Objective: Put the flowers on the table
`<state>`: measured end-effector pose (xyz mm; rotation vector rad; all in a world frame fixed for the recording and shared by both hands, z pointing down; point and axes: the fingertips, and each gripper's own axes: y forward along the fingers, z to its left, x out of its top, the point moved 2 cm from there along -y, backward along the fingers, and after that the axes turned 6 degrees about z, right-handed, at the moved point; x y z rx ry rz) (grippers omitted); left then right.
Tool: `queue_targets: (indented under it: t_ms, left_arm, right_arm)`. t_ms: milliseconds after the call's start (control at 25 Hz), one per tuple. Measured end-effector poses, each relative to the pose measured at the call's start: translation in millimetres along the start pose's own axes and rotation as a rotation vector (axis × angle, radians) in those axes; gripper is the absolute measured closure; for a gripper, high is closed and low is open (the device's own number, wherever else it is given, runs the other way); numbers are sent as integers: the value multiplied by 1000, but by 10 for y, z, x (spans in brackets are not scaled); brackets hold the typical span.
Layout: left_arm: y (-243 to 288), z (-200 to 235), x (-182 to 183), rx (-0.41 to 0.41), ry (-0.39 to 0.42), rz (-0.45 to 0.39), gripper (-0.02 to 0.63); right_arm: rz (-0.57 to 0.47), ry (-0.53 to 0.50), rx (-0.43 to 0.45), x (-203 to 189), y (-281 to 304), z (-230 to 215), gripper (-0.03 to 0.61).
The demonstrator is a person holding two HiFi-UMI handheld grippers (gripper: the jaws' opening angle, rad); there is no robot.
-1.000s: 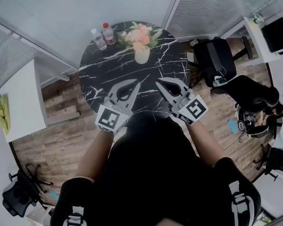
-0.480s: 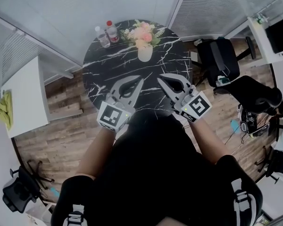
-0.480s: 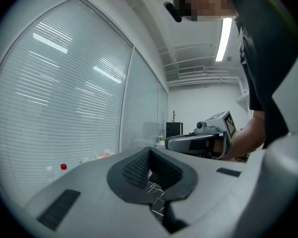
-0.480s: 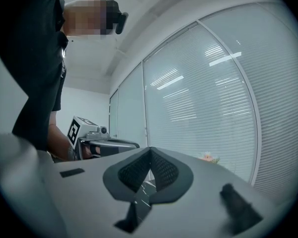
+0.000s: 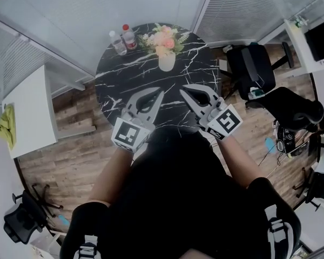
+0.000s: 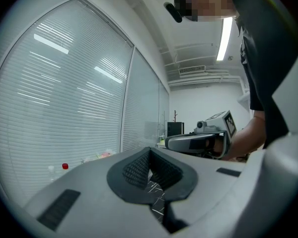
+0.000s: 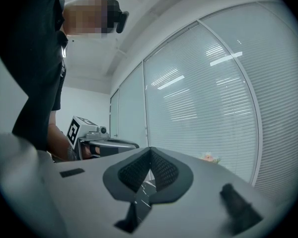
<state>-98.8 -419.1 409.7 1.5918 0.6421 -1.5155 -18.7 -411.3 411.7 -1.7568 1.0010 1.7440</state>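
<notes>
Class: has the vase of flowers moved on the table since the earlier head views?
No. The vase of flowers keeps its place beside the two bottles on the marble table; only the camera shifted.

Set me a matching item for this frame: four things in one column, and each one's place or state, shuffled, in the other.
Things
A. flowers in a white vase
B. yellow-green cloth
C. black office chair
D. right gripper

Places or states
1. lying on the white side table at the left
2. shut, with nothing between its jaws
3. standing on the far part of the round black marble table
4. on the wood floor, to the right of the round table

Pairs: A-3, B-1, C-4, D-2
</notes>
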Motion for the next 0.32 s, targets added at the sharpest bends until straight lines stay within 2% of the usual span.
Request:
queue_targets:
  t_ms: [320]
  left_arm:
    - [11, 14, 5, -1, 5, -7, 603]
  right_arm:
    - [-10, 0, -6, 19, 12, -34, 558]
